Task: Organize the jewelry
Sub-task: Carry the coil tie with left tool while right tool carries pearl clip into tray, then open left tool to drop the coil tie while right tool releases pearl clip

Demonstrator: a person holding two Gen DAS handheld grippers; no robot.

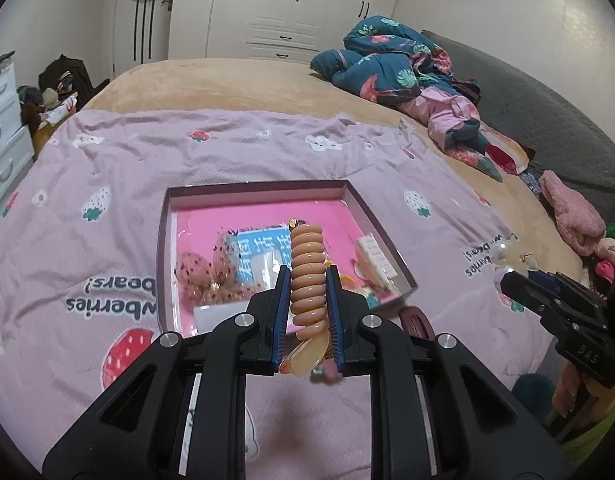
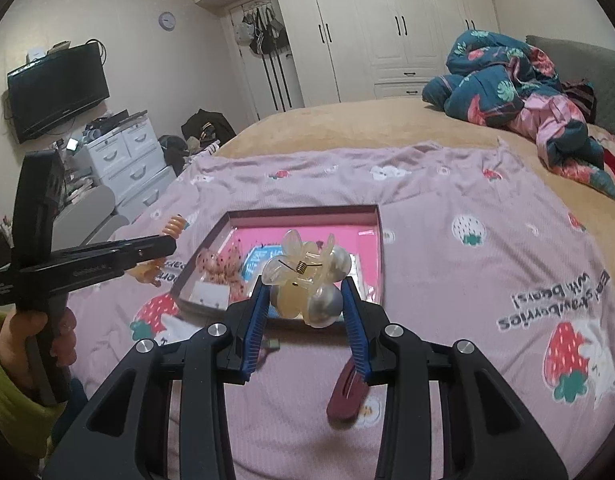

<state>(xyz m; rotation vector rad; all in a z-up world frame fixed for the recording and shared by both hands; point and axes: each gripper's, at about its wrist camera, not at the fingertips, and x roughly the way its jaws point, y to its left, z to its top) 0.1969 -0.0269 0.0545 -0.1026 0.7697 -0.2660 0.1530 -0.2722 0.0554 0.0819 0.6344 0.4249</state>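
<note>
My left gripper is shut on an orange spiral hair tie with a translucent clip at its lower end, held above the near edge of the pink-lined box. My right gripper is shut on a translucent flower hair claw with pearl balls, held above the box's near edge. Inside the box lie pink dotted scrunchies, a blue packet and small carded items. The left gripper with the spiral tie shows at the left of the right wrist view.
The box sits on a pink strawberry blanket over a tan bed. A dark red hair clip lies on the blanket near the box. Bundled clothes lie at the far right. White drawers stand left of the bed.
</note>
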